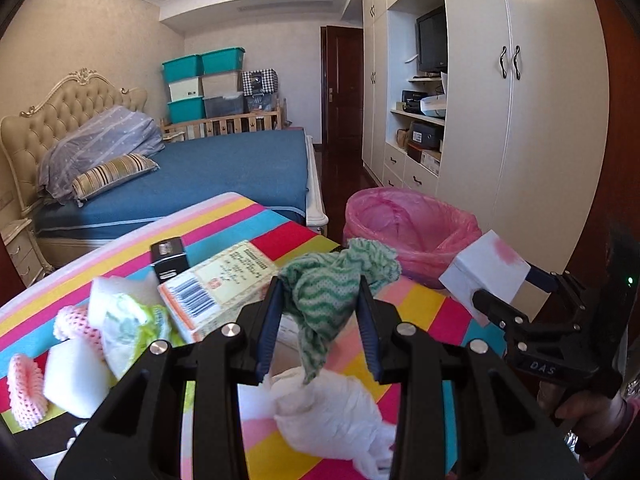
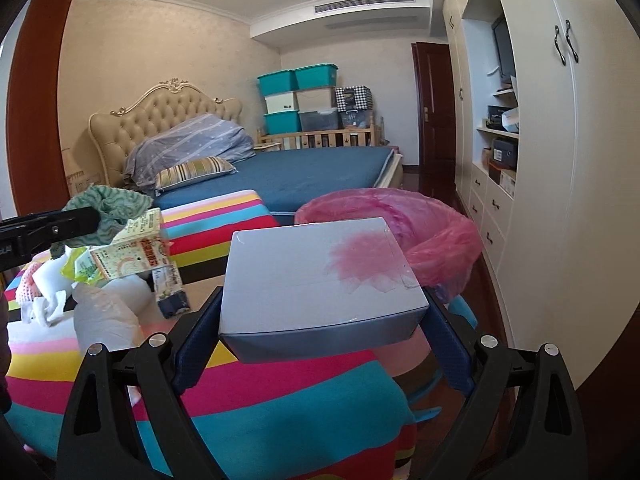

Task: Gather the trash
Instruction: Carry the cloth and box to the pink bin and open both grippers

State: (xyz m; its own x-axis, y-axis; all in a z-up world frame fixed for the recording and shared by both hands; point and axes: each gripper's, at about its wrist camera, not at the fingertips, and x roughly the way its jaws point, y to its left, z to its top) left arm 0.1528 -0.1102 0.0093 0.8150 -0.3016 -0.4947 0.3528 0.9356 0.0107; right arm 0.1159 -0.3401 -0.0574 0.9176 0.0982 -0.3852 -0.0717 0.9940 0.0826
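Observation:
My left gripper [image 1: 320, 300] is shut on a green wavy-patterned cloth [image 1: 332, 280] and holds it above the striped table. My right gripper [image 2: 324, 304] is shut on a white box with a pink flower print [image 2: 320, 272], held above the table edge; it also shows in the left wrist view [image 1: 486, 272]. The bin with the pink bag [image 1: 412, 228] stands on the floor just beyond the table, also seen in the right wrist view [image 2: 432, 220]. More trash lies on the table: a carton [image 1: 216, 288], white foam blocks [image 1: 72, 376], pink foam nets [image 1: 24, 388], a white plastic bag [image 1: 332, 412].
The striped tablecloth [image 1: 240, 216] covers the table. A bed with a blue cover [image 1: 224, 172] stands behind. A white wardrobe wall [image 1: 520, 120] runs along the right. A small black box [image 1: 170, 256] lies on the table. The left gripper shows at the left of the right wrist view [image 2: 48, 228].

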